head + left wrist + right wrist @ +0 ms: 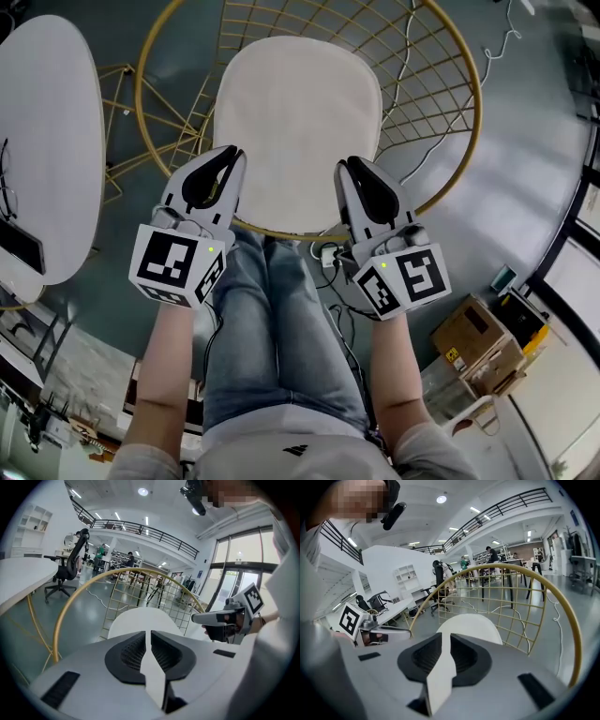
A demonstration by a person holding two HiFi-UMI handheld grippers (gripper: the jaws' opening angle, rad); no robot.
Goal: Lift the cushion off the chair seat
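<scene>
On the seat of the gold wire chair (pixel 479 108) the white cushion (pixel 298 131) is seen lying flat, not raised. Both hand-held grippers are held at its near edge, well apart: left hand-held gripper (pixel 228 155) at the near-left corner, right hand-held gripper (pixel 345 167) at the near-right. Tips are pointed forward and down over the cushion rim; contact cannot be confirmed. Left gripper view: jaws all but closed, only a thin slit showing, nothing clamped. The cushion (pixel 140 620) is seen just past the tips. Right gripper view: jaws parted a little wider, a narrow gap, nothing pinched. The cushion (pixel 471 625) is ahead again, with the chair's wire back behind it. Legs (pixel 272 328) in jeans are seen below the grippers, near the chair's front rim. A white surface (pixel 47 141) is seen left of the chair, a cardboard box (pixel 473 337) lower right on the floor.
</scene>
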